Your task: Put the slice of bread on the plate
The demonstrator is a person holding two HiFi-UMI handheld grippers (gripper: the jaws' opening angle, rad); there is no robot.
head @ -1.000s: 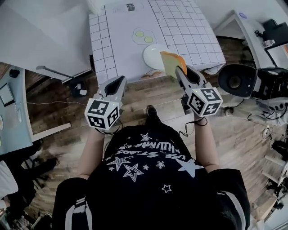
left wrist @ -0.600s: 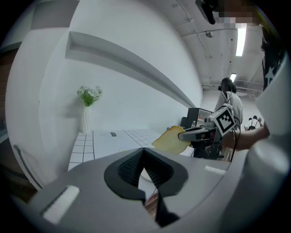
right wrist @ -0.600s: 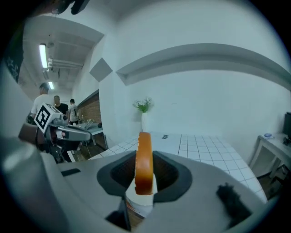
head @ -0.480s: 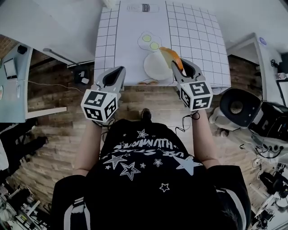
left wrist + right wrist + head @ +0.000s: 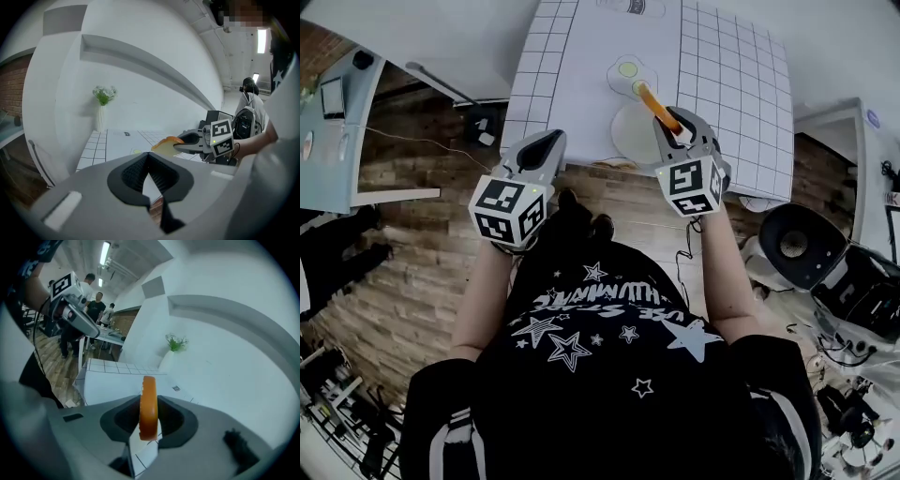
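A slice of bread (image 5: 657, 106) with an orange crust stands on edge between the jaws of my right gripper (image 5: 668, 120), which is shut on it. It hangs above the right side of the white plate (image 5: 627, 141), near the table's front edge. In the right gripper view the bread (image 5: 149, 406) is upright and edge-on, with the pads pressing on both of its faces. My left gripper (image 5: 547, 142) is left of the plate over the table's front edge, shut and holding nothing. The left gripper view shows the bread (image 5: 164, 143) in the right gripper (image 5: 182, 143).
A white gridded mat (image 5: 722, 66) with a drawn fried egg (image 5: 627, 69) covers the table. A vase of flowers (image 5: 103, 101) stands at its far end. Wooden floor lies below, with a round black device (image 5: 792, 246) at right and a desk (image 5: 328, 122) at left. People stand far off (image 5: 96, 305).
The right gripper has rolled, so the bread now stands edge-on instead of showing its face, and it has come down toward the plate. The left gripper has shifted slightly.
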